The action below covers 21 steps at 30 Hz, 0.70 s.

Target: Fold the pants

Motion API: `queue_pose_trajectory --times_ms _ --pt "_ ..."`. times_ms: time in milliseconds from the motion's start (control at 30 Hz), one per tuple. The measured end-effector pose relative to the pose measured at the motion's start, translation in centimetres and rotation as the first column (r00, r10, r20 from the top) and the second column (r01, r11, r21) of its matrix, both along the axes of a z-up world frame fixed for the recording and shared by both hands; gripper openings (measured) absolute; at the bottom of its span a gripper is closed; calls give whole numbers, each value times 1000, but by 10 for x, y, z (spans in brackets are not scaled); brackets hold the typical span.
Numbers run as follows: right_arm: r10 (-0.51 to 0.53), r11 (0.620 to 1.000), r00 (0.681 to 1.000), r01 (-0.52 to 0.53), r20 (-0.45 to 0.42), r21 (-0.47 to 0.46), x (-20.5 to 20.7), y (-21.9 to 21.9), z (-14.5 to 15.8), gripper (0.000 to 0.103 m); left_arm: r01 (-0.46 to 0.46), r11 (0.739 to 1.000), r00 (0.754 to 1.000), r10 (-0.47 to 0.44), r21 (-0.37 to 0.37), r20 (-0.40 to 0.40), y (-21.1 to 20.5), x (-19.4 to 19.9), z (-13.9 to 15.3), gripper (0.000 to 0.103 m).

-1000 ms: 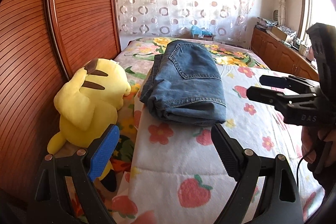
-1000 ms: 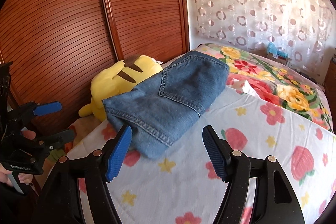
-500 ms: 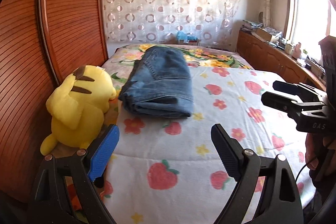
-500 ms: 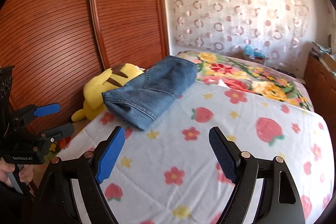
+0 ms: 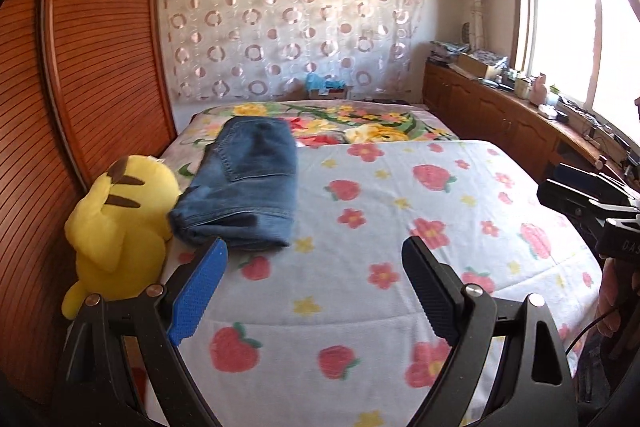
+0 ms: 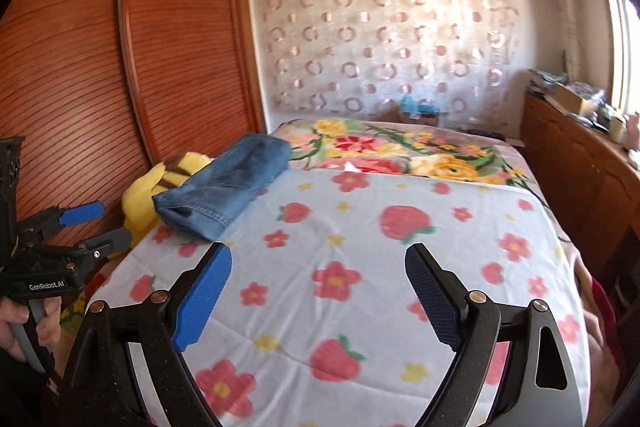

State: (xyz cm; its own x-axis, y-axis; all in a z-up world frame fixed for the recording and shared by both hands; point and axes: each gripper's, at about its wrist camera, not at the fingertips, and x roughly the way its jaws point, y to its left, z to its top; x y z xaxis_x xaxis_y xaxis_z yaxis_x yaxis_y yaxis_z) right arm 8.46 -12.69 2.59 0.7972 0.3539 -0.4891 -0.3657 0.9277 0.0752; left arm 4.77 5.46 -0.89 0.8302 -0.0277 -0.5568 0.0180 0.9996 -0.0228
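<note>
A pair of blue jeans lies folded into a compact rectangle on the left side of the bed, next to the plush toy; it also shows in the right wrist view. My left gripper is open and empty, held above the bed's near end, well back from the jeans. My right gripper is open and empty, also above the near end. Each gripper shows at the edge of the other's view.
A yellow plush toy sits between the jeans and the wooden sliding wardrobe doors. A flowered blanket covers the bed's far end. A low wooden cabinet with clutter runs under the window at right.
Both grippers have pulled back and up from the folded jeans, which now look smaller and farther away. Both stayed open and empty.
</note>
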Motion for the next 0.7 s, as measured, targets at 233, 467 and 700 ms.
queue_pose_trajectory --times_ms 233,467,700 --pt "-96 995 995 96 19 -1 -25 -37 9 90 66 998 998 -66 5 5 -39 4 5 89" --pt "-153 988 987 153 42 12 -37 -58 20 90 96 995 995 -96 18 27 -63 6 19 89" --pt "-168 986 983 167 70 24 -43 -63 31 90 111 993 992 -112 26 60 -77 4 38 89"
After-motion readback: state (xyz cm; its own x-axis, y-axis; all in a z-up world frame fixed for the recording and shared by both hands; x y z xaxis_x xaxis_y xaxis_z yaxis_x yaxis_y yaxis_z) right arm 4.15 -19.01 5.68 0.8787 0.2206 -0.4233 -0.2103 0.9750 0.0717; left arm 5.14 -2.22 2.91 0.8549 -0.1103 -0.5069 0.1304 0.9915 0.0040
